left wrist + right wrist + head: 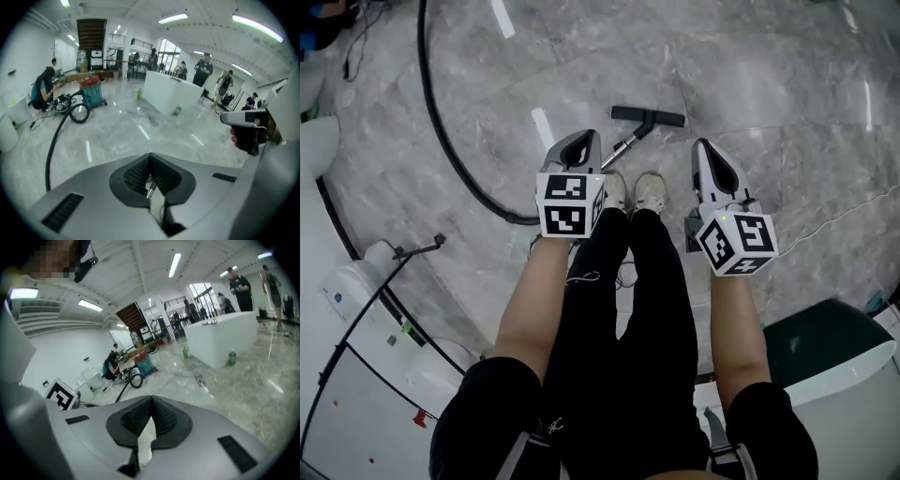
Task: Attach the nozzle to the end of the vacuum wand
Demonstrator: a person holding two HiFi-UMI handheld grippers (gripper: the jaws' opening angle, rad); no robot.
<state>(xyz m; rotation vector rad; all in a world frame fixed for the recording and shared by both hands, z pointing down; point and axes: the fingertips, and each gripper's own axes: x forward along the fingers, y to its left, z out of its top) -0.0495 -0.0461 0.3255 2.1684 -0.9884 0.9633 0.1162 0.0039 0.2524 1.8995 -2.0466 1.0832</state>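
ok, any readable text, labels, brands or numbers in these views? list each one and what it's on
No legible text in any view.
Left marker cube: black-and-white square pattern only, no letters.
Right marker cube: the same, pattern only.
Blue sticker on the white unit: too small to read.
Red tag on the white panel: too small to read.

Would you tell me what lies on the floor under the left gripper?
The wand emerges from under the left gripper toward the nozzle; its upper length is covered.
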